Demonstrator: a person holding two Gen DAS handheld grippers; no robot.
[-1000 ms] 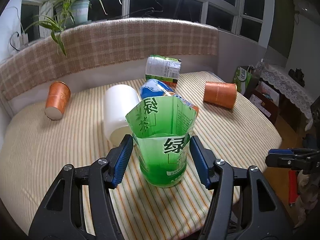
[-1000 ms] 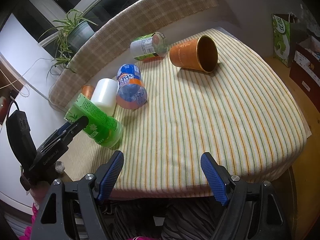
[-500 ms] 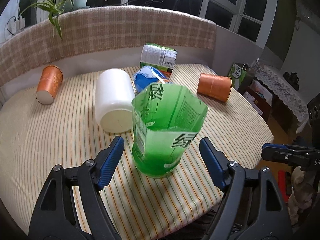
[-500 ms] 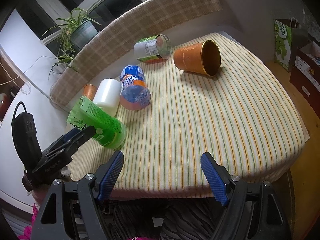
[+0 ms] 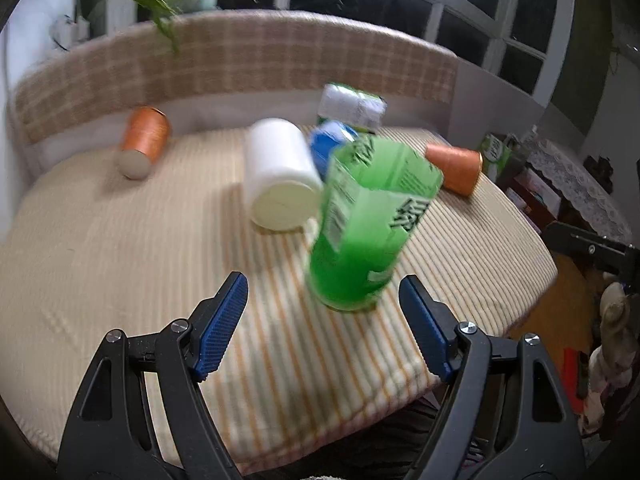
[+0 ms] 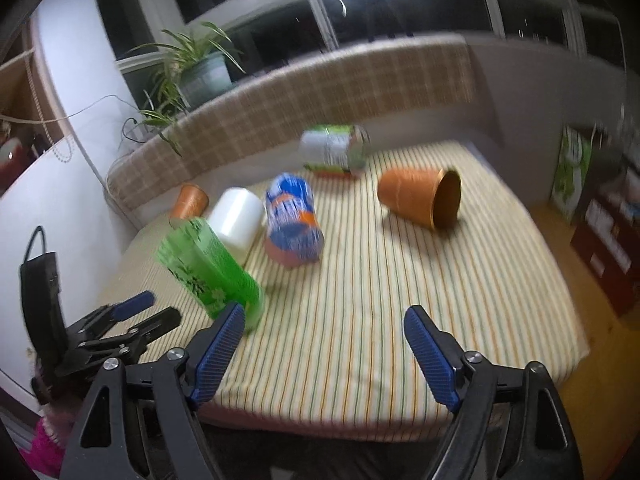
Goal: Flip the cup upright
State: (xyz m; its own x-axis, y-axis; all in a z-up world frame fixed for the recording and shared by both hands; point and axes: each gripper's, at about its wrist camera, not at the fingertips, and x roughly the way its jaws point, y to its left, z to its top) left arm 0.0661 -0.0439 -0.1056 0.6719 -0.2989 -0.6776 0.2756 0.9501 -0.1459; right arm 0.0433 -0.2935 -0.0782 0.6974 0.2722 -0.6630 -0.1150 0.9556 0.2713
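cup (image 5: 370, 224) stands on table (image 5: 120, 264), jar (image 5: 280, 178) lying behind it.

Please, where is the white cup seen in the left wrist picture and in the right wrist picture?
Left wrist: the white cup lies on its side at centre, directly left of the green cup.
Right wrist: the white cup lies left of centre, behind the green cup.
Shared landmark: the blue cup beside it.

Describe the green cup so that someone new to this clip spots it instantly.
On the striped tablecloth, look at the near edge, just ahead of the open left gripper. The green cup stands there, base on the cloth. Unlike the white cup and orange cups lying on their sides, it is see-through green.
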